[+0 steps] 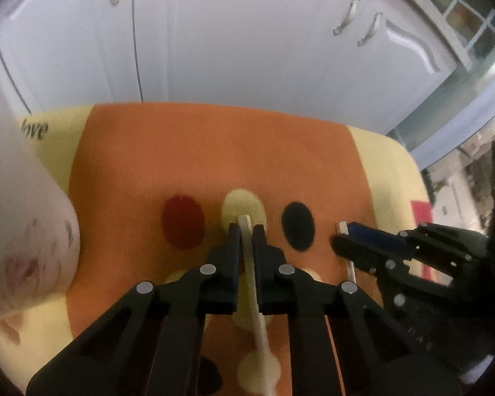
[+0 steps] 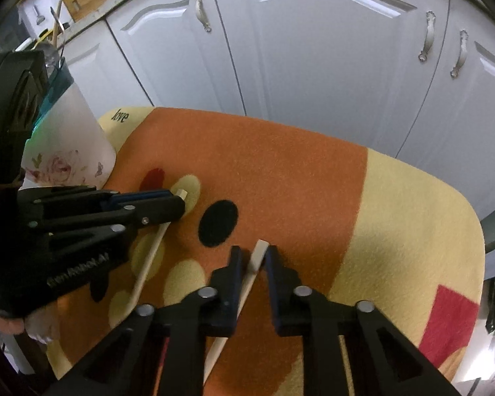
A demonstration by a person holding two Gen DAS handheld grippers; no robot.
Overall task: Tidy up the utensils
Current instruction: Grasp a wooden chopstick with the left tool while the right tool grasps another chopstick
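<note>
A tall white cup (image 2: 72, 145) with pink roses stands at the left edge of my orange and yellow cloth (image 2: 280, 178). Next to it, my left gripper (image 1: 246, 231) is squeezed onto a pale wooden chopstick (image 1: 252, 277), thin and straight, lying over a yellow dot. A black dot (image 1: 297, 226) sits between my two grippers. My right gripper (image 2: 252, 255) has its fingers around a second chopstick (image 2: 247, 280), but there is a small gap, so it is not squeezing. White cupboard doors (image 2: 313, 66) stand behind.
</note>
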